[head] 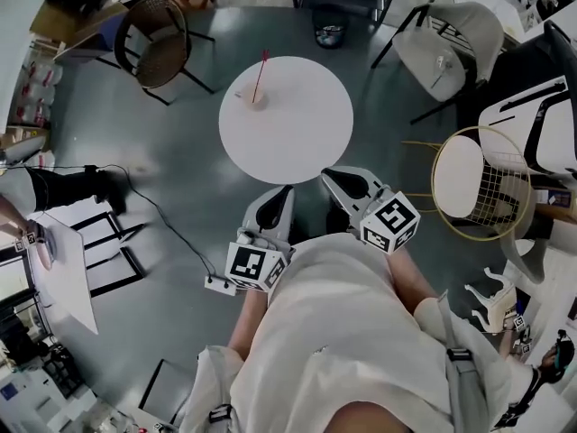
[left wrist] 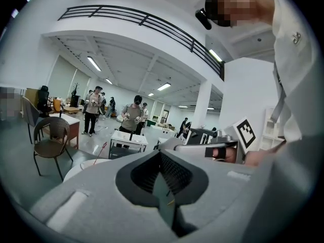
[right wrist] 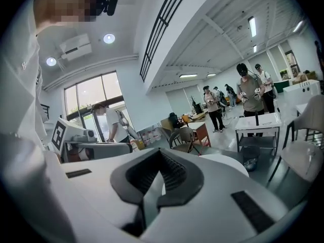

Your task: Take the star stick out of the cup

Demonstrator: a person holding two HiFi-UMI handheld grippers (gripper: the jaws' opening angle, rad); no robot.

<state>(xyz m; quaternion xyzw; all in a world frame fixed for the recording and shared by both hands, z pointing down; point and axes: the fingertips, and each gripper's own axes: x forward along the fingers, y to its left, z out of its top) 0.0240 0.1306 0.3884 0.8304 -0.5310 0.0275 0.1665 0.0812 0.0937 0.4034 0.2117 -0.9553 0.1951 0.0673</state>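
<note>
On the round white table (head: 302,142), out toward its far-left edge, the cup (head: 257,100) stands upright with the red star stick (head: 261,72) poking up out of it at a lean, and nothing is touching either one. Down at the table's near edge, both grippers hover close to the person's body, well apart from the cup. Left gripper (head: 281,192): fingers pressed together, nothing between them. Right gripper (head: 332,177): same story, jaws closed on nothing, just beside its partner. A wicker chair (head: 160,45) sits off beyond the table's left
</note>
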